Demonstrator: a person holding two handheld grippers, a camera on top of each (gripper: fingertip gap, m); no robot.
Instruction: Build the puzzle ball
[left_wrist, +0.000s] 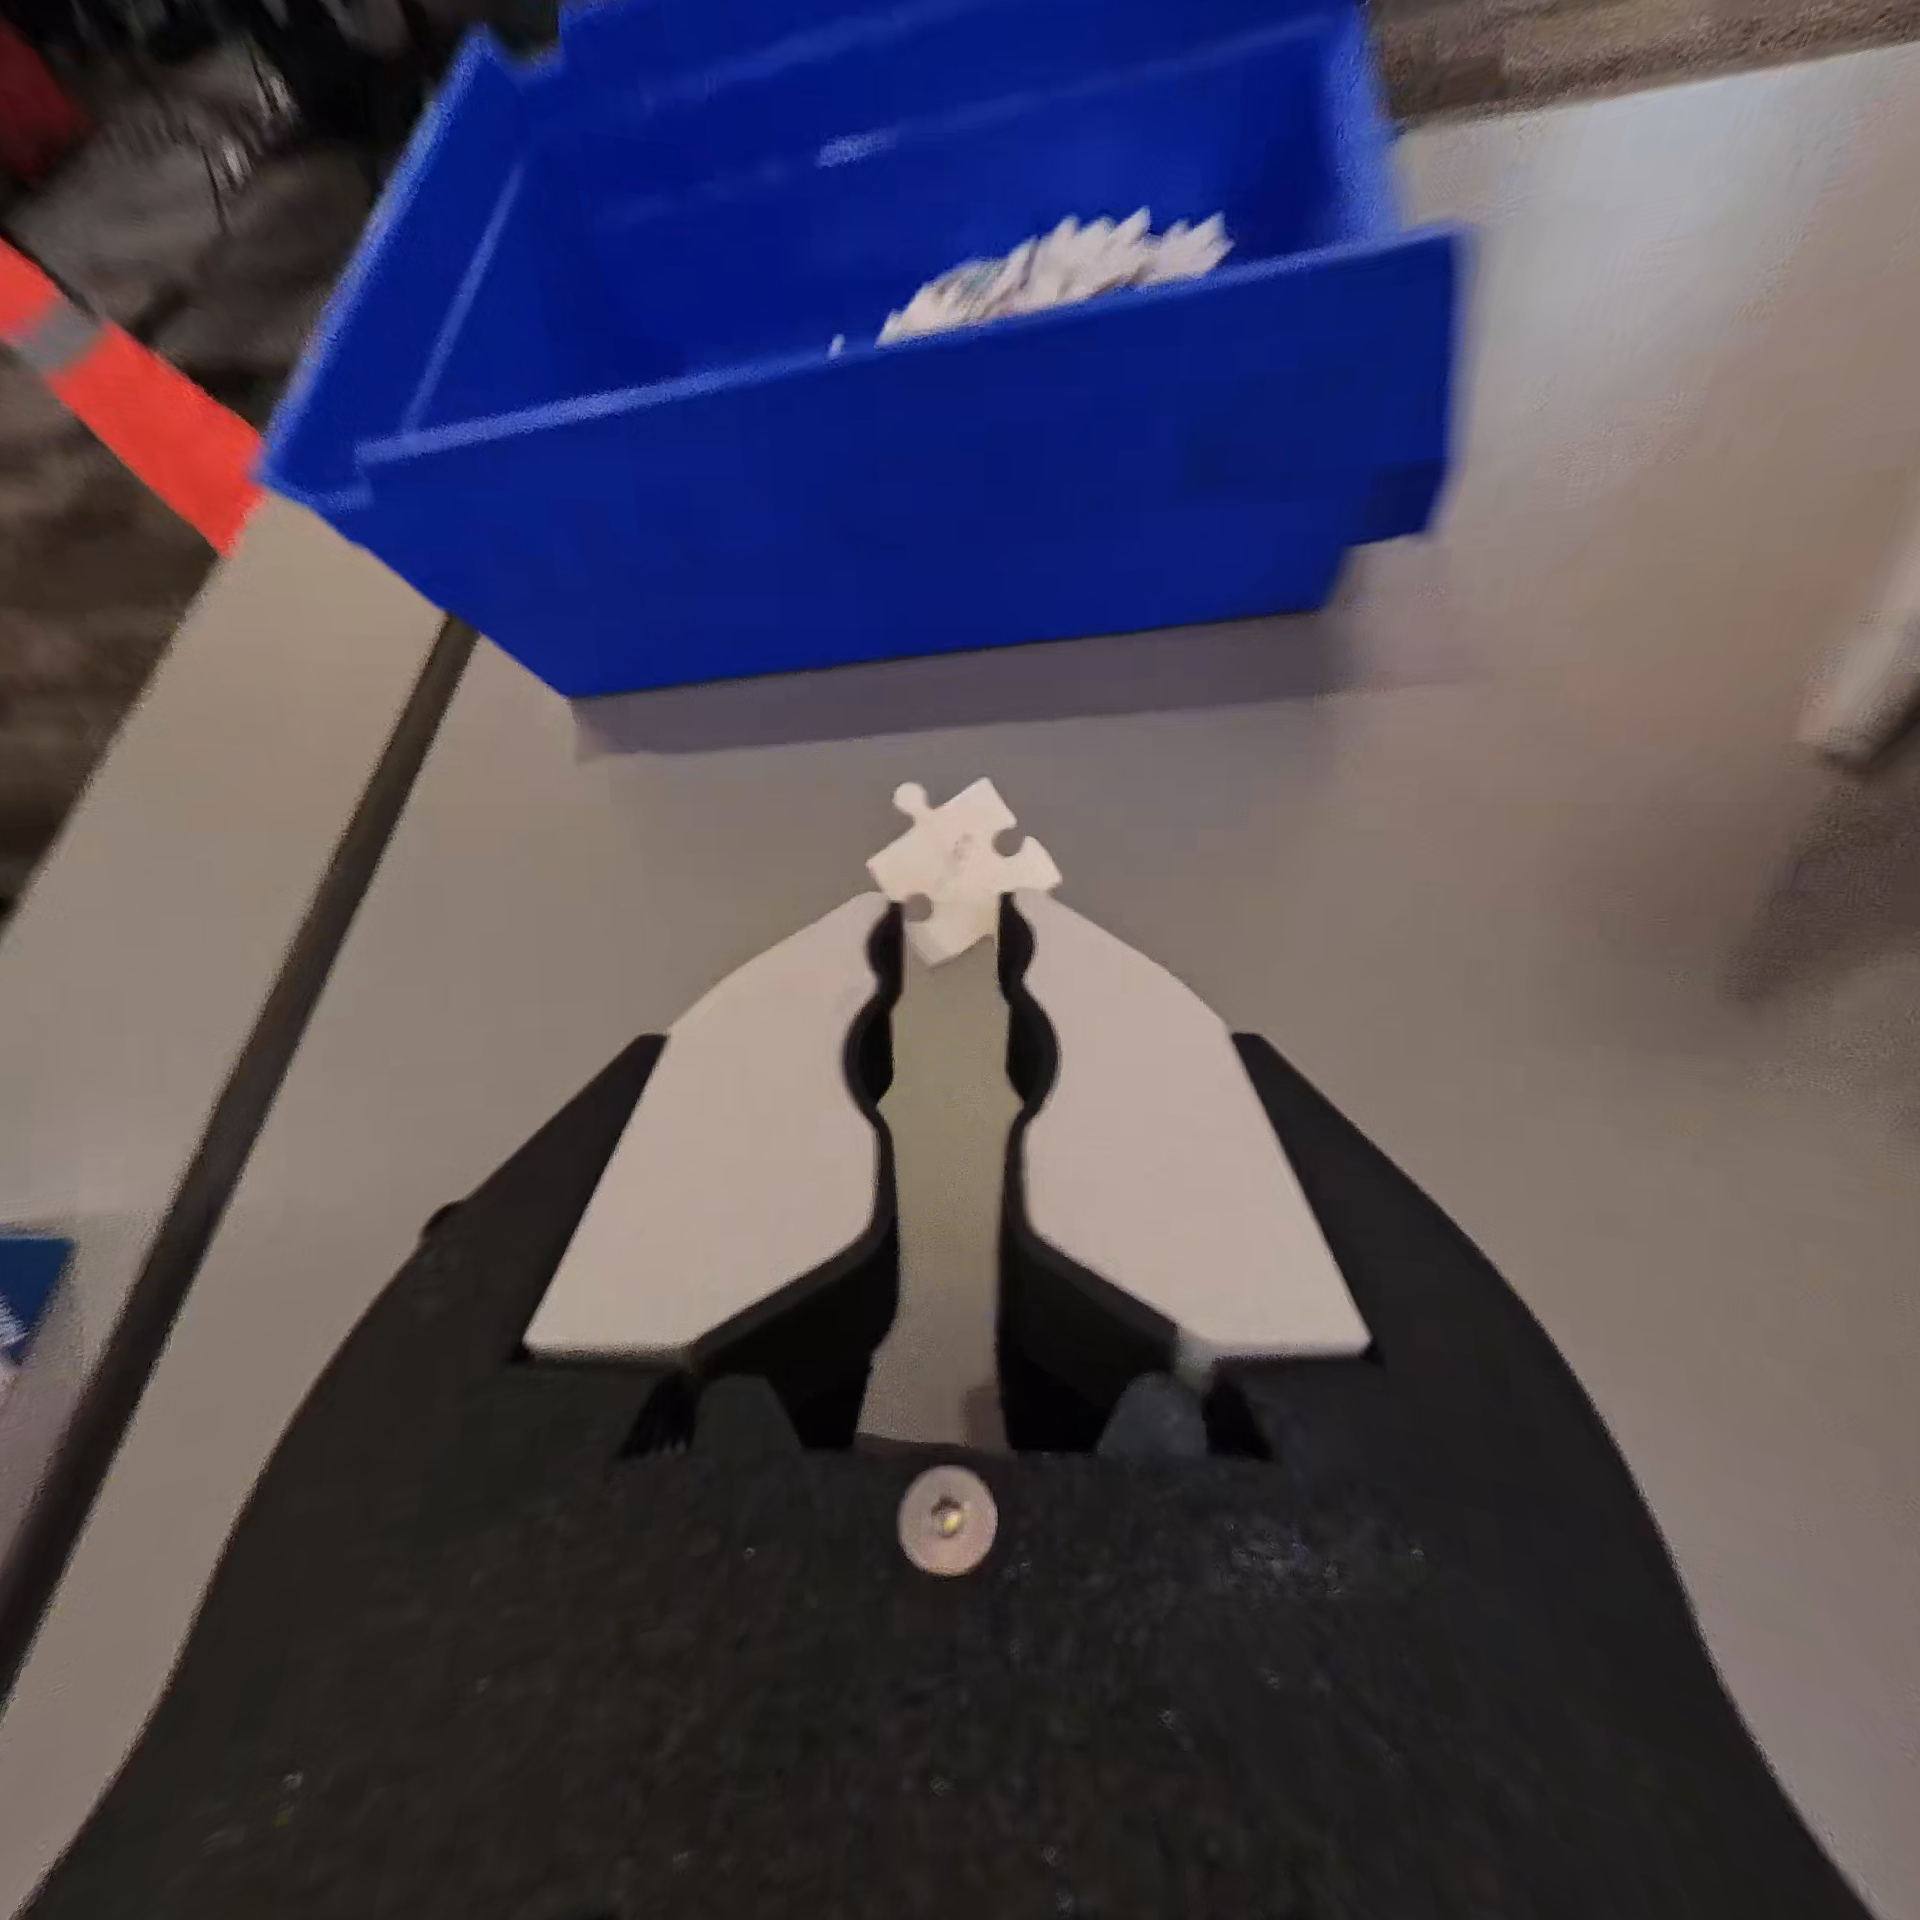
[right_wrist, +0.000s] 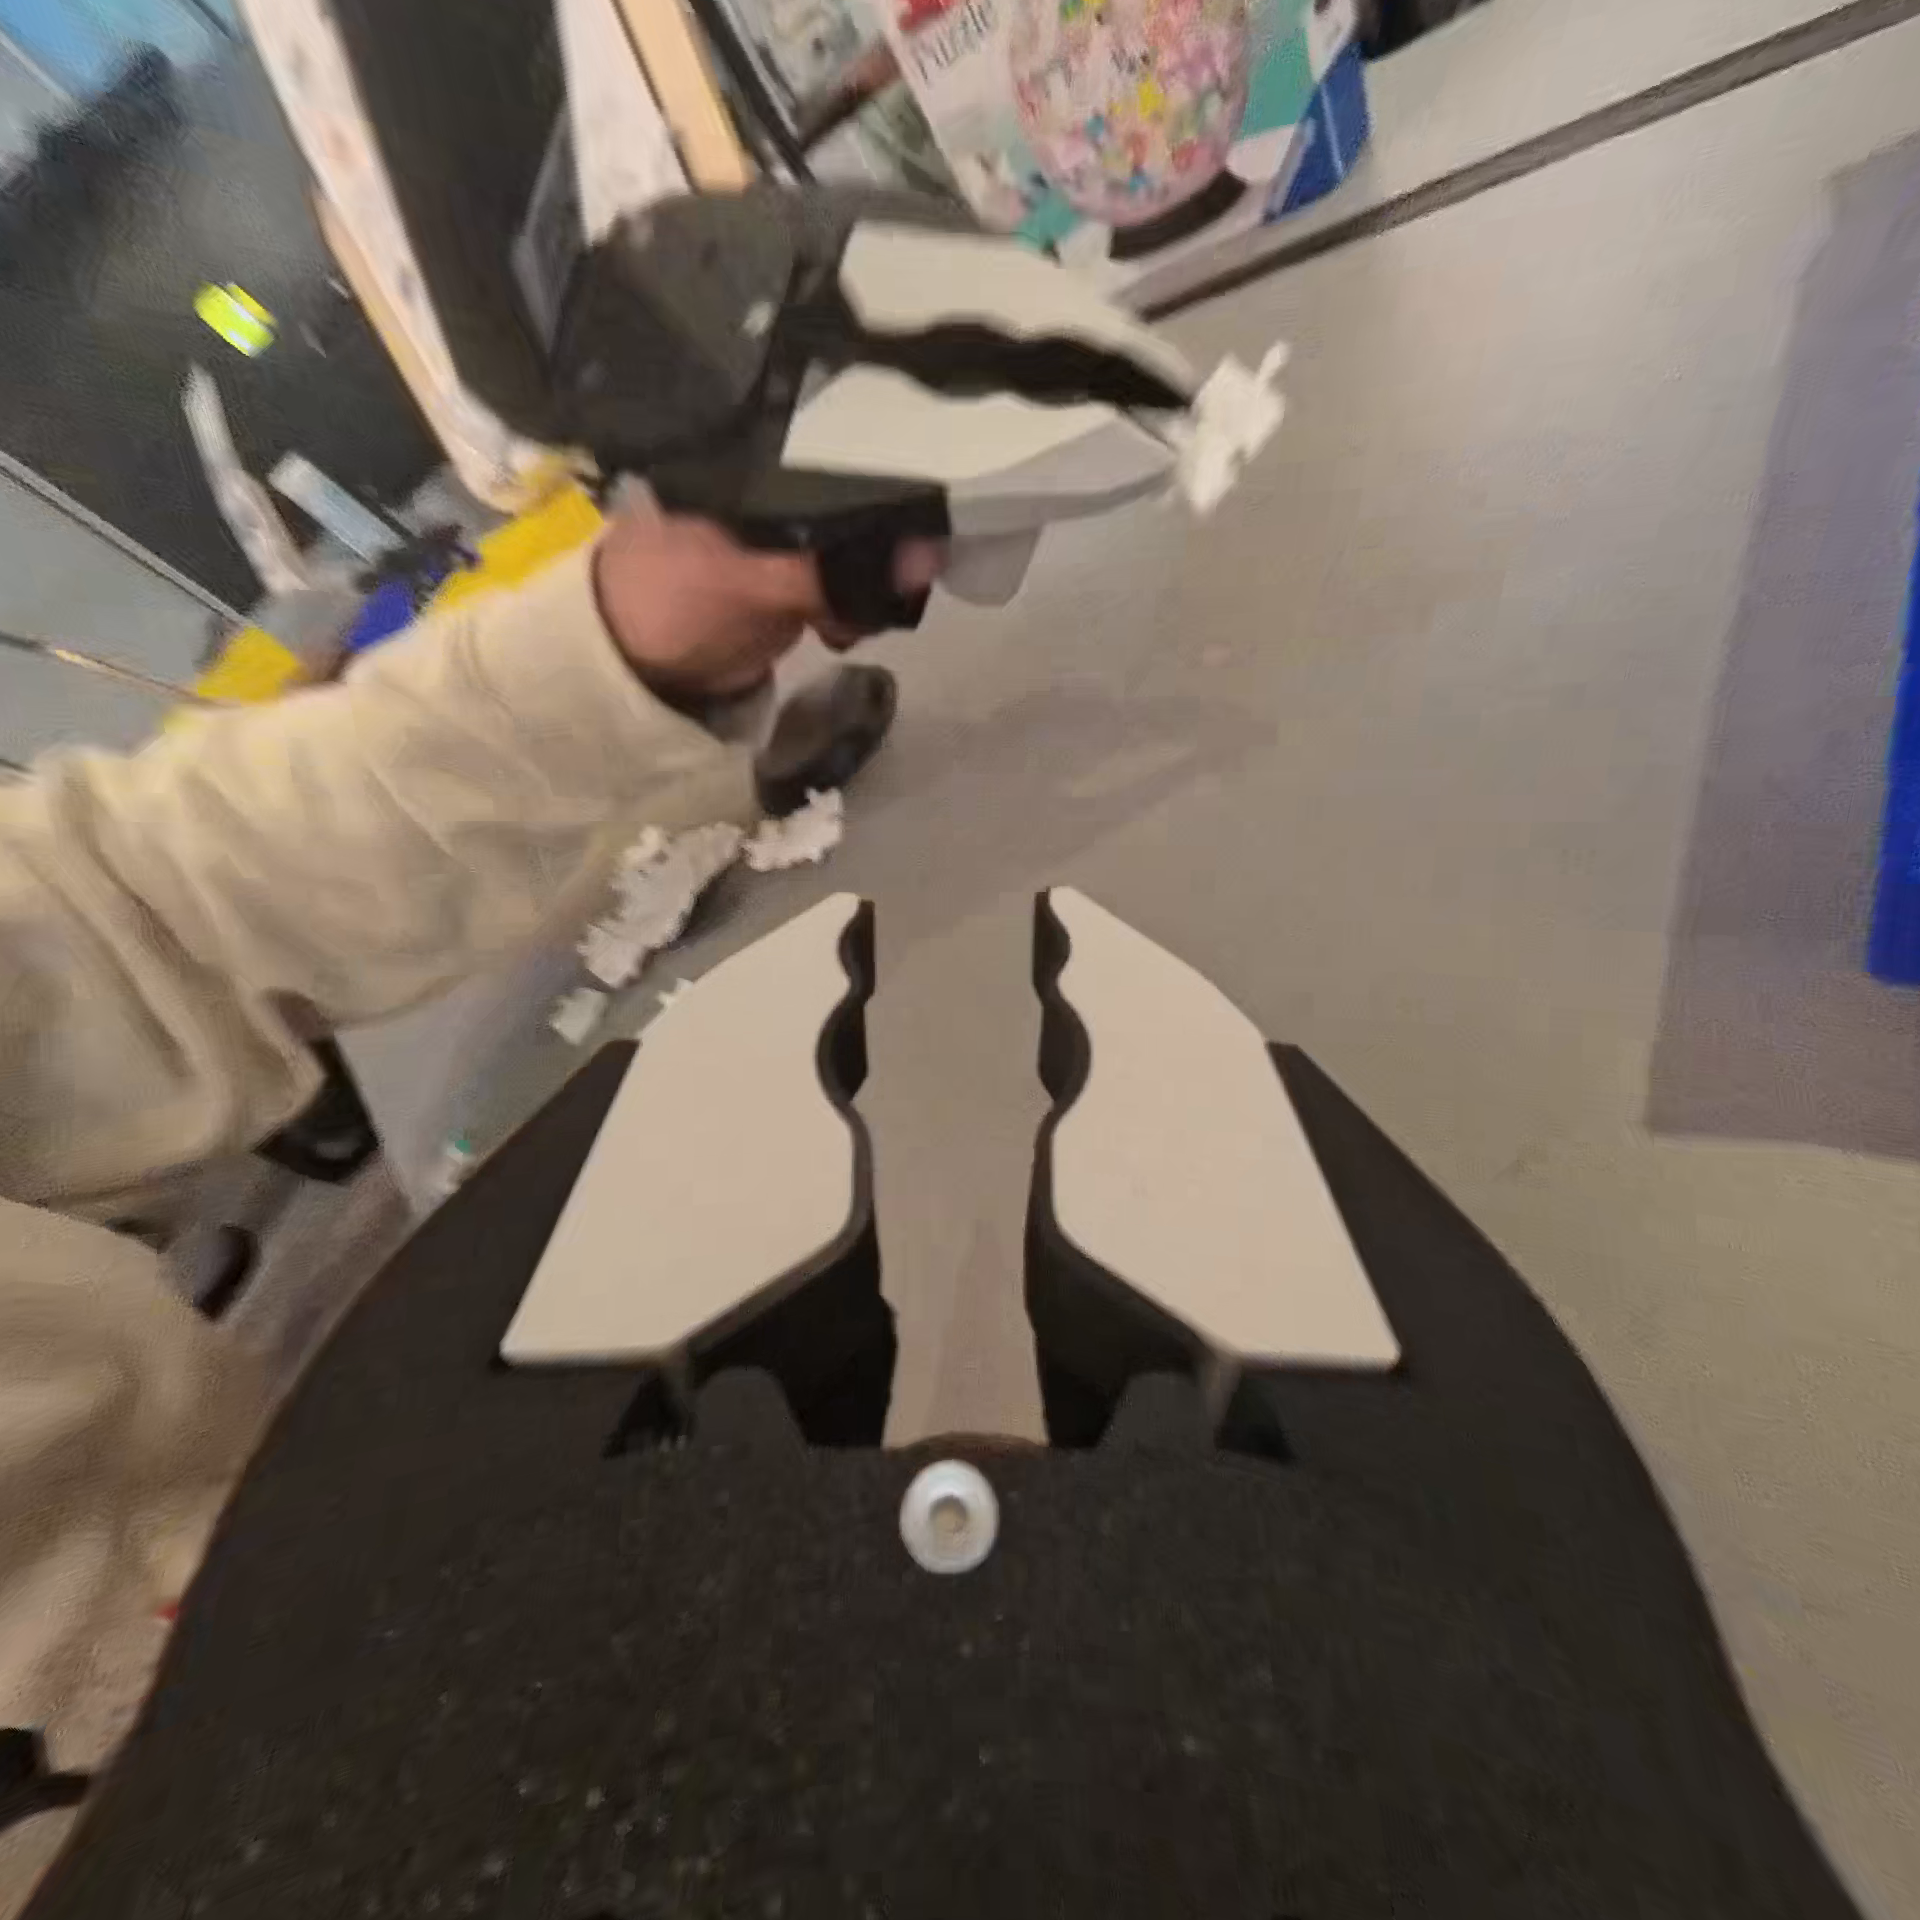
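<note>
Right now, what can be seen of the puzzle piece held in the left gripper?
The puzzle piece is small, white and blank-faced, thin and card-like, with a knob at its upper left and notches on its edges. It is pinched at its lower corner between the left gripper's fingertips, tilted and held above the grey table, in front of the blue bin. The right wrist view shows it too, clear of the table.
</note>
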